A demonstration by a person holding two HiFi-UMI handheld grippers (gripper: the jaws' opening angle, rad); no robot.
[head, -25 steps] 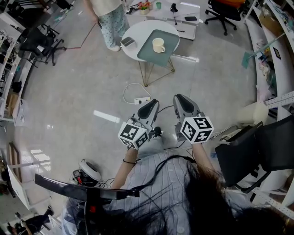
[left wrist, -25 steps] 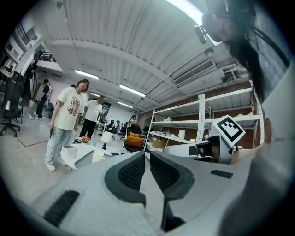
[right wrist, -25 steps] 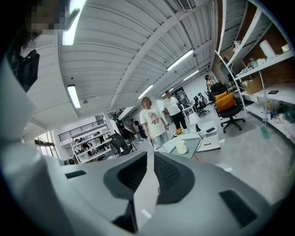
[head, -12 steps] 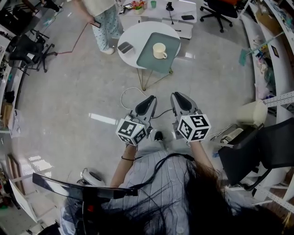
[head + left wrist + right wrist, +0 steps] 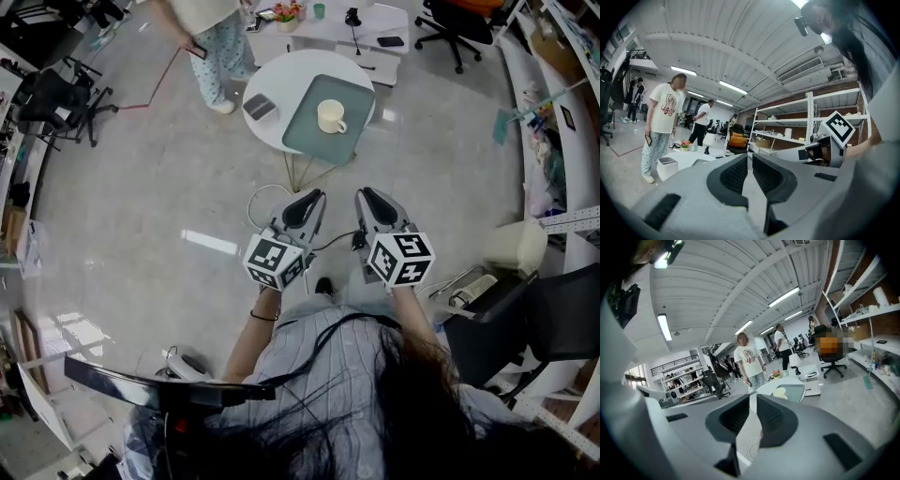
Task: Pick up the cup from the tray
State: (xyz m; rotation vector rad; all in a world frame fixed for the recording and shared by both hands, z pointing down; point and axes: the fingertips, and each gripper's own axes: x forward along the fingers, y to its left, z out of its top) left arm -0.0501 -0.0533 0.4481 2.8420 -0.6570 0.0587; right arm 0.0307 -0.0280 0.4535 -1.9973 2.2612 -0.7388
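Observation:
A cream cup [image 5: 330, 115] stands on a grey-green tray [image 5: 312, 139] on a round white table [image 5: 281, 75], far ahead of both grippers. My left gripper [image 5: 308, 201] and right gripper [image 5: 367, 198] are held side by side over the floor, well short of the table, both shut and empty. In the right gripper view the cup [image 5: 779, 392] and tray [image 5: 796, 391] show small beyond the closed jaws of that gripper [image 5: 753, 401]. The left gripper view looks past its gripper [image 5: 750, 160] and does not show the cup.
A person [image 5: 217, 37] stands at the table's far left side. A dark flat object [image 5: 260, 106] lies on the table beside the tray. A white cable and power strip [image 5: 272, 201] lie on the floor in front. Office chairs [image 5: 457, 21] and shelving ring the room.
The table with the cup has drawn a little nearer and lower in the head view. Both grippers stay shut, side by side.

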